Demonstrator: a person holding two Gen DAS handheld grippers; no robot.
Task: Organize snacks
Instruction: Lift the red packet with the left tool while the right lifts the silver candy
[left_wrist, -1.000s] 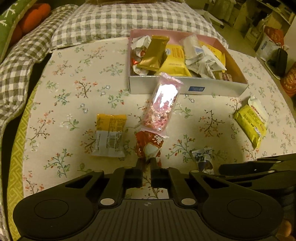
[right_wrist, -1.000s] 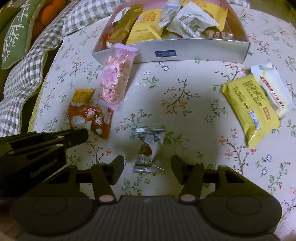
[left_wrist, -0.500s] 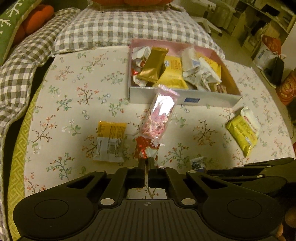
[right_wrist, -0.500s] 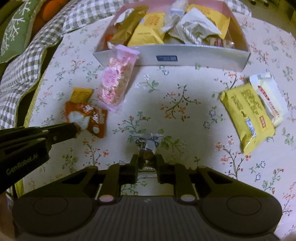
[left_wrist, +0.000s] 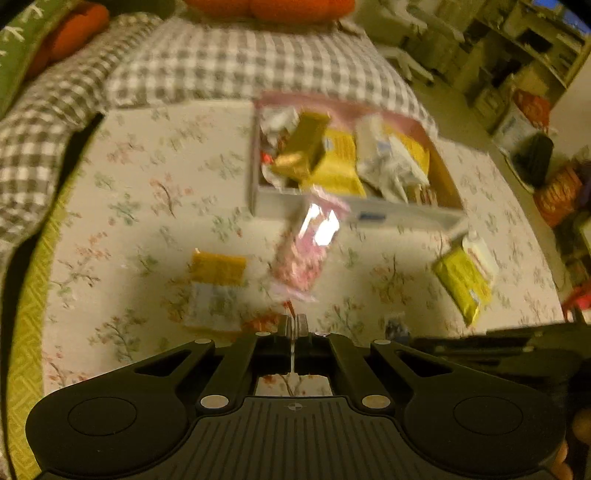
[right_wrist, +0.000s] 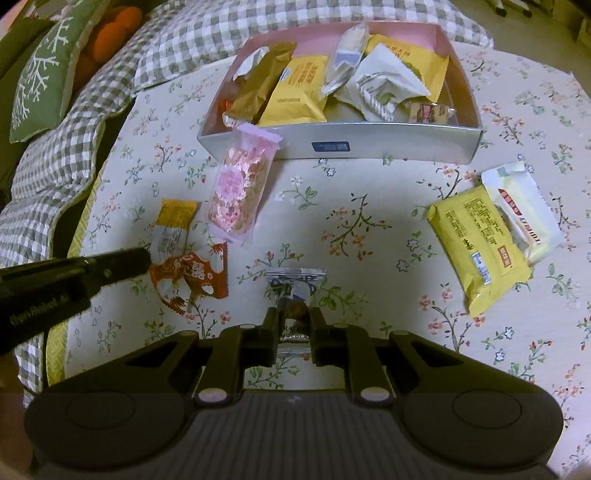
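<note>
Having closed, the right hand-held gripper (right_wrist: 291, 325) now pinches the silver chocolate packet (right_wrist: 294, 291) (left clamps red wrapper (right_wrist: 192, 278)).

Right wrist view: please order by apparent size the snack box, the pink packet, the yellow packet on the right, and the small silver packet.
1. snack box
2. yellow packet and pink packet look alike, so they are unranked
3. small silver packet, partly hidden by the right gripper, so unsure
</note>
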